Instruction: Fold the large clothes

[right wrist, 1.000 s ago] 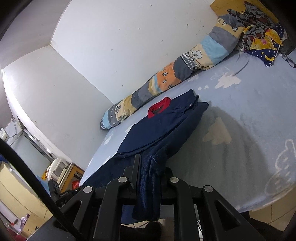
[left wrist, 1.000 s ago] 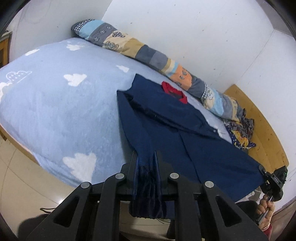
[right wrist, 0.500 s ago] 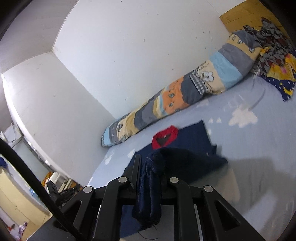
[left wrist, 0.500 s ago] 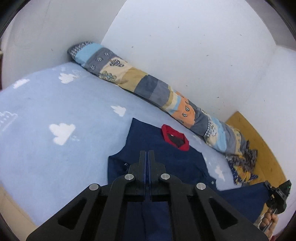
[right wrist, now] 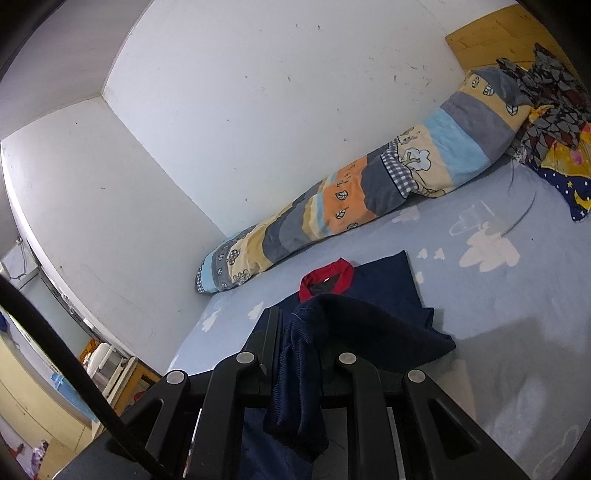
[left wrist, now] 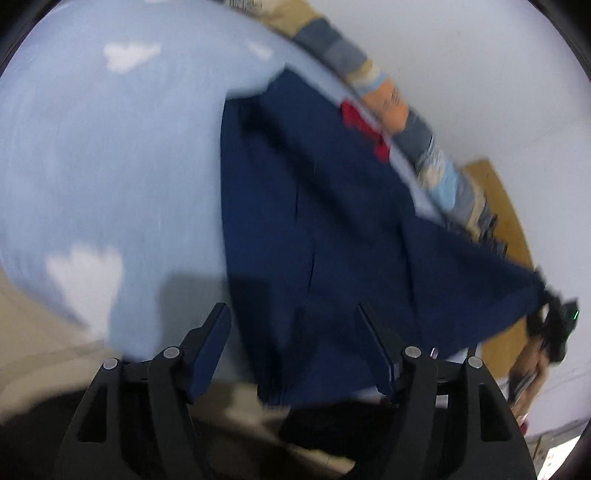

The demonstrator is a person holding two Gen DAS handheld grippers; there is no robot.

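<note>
A navy garment [left wrist: 332,221] with a red collar [left wrist: 364,122] lies spread on the light blue bed [left wrist: 92,166]. In the blurred left wrist view my left gripper [left wrist: 293,328] hangs over the garment's near hem. Its jaws are opening, with loose cloth between them and no pad pressing on it. At the far right my right gripper [left wrist: 554,325] holds another corner raised. In the right wrist view my right gripper [right wrist: 295,332] is shut on a bunch of navy garment [right wrist: 384,325], which drapes over its fingers near the red collar [right wrist: 325,280].
A long patchwork bolster [right wrist: 351,199] runs along the white wall. A heap of patterned clothes [right wrist: 554,129] lies by the wooden headboard [right wrist: 480,33]. The cloud-print bed sheet [right wrist: 498,314] stretches to the right. Tiled floor [left wrist: 37,350] shows beyond the bed's near edge.
My left gripper has let go of the navy hem, spread its jaws and dropped towards the bed. My right gripper carried its corner up towards the collar, then stopped.
</note>
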